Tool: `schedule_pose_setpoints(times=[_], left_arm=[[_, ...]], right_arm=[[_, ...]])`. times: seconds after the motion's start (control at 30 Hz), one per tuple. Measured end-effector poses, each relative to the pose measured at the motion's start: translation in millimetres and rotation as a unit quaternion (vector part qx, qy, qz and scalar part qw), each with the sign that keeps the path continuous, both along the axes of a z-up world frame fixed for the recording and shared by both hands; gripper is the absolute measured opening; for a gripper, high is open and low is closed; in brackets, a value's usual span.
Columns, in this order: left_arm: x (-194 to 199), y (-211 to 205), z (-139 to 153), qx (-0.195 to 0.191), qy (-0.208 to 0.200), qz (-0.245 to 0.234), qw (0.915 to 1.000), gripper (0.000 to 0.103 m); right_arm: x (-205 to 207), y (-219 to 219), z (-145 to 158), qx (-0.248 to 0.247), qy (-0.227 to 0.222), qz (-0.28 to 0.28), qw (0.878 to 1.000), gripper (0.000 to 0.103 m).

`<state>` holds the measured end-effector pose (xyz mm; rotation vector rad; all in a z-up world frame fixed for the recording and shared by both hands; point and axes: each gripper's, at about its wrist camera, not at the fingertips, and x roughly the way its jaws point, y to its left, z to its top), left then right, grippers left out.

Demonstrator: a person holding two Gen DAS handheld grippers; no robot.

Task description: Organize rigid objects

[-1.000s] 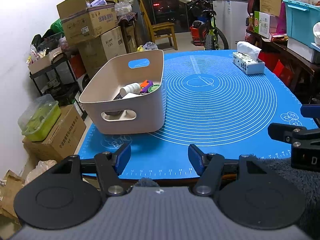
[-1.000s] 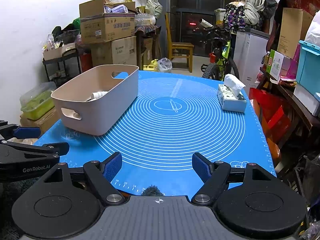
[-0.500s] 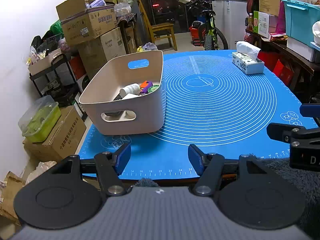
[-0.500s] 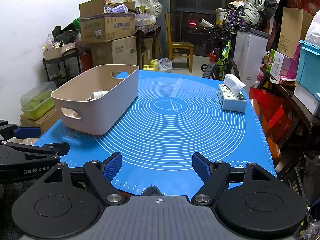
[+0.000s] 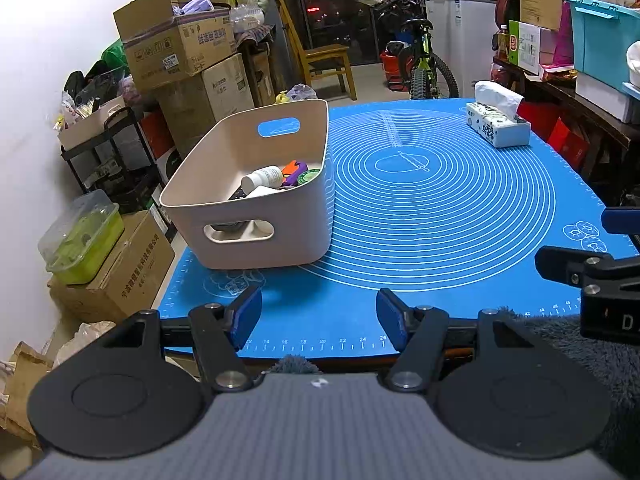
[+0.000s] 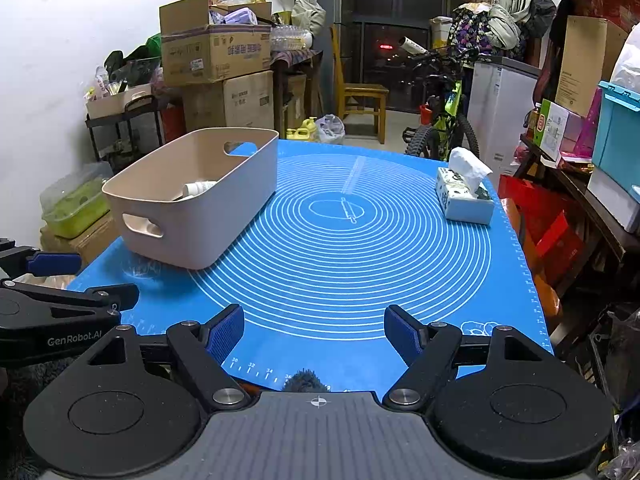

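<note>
Your left gripper hangs over the near edge of the counter with its blue fingers spread wide and nothing between them. Your right gripper sits likewise at the near edge, its fingers parted a little wider, also holding nothing.

The blue mat covers the counter. From the left wrist view the beige bin stands on the mat at about 11 o'clock, well apart from your fingers, upright, with its cut-out handle facing you. Inside it lie a white bottle on its side, an orange and purple piece and a green round lid, all bunched toward the near right corner. From the right wrist view the bin is at 10 o'clock.

A tissue box rests on the mat at 1 o'clock, far from the bin.
</note>
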<state>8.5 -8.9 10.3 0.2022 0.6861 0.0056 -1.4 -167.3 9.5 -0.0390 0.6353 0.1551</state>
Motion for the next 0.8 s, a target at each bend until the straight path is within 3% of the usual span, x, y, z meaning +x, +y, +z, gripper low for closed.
schedule_pose_setpoints(times=[0.8], left_arm=[[-0.6,1.0,-0.8,0.001,0.003,-0.007,1.0000,0.065]], right_arm=[[-0.2,-1.6,-1.5,0.002,0.002,0.000,1.000,0.081]])
